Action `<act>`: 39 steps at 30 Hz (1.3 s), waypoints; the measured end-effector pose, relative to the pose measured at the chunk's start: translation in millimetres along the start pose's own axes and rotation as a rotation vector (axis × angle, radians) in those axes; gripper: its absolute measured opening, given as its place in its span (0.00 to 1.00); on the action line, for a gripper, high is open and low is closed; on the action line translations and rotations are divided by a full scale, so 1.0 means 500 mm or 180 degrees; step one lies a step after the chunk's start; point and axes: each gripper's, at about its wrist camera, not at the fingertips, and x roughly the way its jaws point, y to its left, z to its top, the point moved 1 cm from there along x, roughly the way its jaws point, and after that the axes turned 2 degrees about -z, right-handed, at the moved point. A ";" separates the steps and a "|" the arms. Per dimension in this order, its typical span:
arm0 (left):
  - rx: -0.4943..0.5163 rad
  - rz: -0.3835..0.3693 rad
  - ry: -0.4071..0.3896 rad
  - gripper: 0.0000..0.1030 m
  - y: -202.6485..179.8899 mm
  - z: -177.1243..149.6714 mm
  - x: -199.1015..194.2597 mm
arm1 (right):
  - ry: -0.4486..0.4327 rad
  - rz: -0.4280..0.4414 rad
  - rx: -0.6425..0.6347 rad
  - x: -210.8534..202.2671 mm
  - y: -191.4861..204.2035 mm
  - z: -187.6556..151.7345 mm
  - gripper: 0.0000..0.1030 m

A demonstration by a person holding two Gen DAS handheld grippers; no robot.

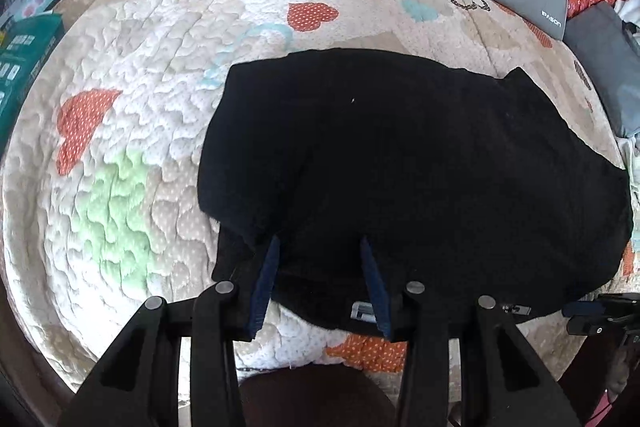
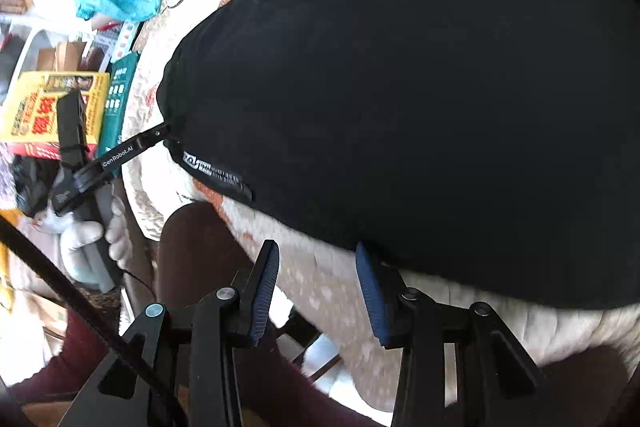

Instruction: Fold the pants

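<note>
Mid-fold: left tool (image 1: 320, 247) spread over the black pants' (image 1: 400, 155) near hem; right tool (image 2: 318, 251) spread beside them; next, pinch the edge.

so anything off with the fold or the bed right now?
Mostly fine. The black pants lie folded on the heart quilt, but the stack is uneven: a lower layer sticks out past the top layer at the near left corner, by the left gripper. No spills or damage visible.
</note>
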 end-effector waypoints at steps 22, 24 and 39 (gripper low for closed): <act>0.0397 -0.0398 -0.0084 0.42 -0.161 -0.022 -0.029 | -0.0590 -0.0204 -0.0113 -0.002 0.057 0.116 0.55; 0.0400 -0.0346 0.0121 0.42 -0.167 -0.036 0.013 | -0.0573 -0.0162 -0.0206 -0.009 0.055 0.102 0.56; 0.0529 -0.0342 -0.0204 0.63 -0.187 -0.089 0.008 | -0.0776 -0.1571 -0.1143 0.011 0.164 0.401 0.64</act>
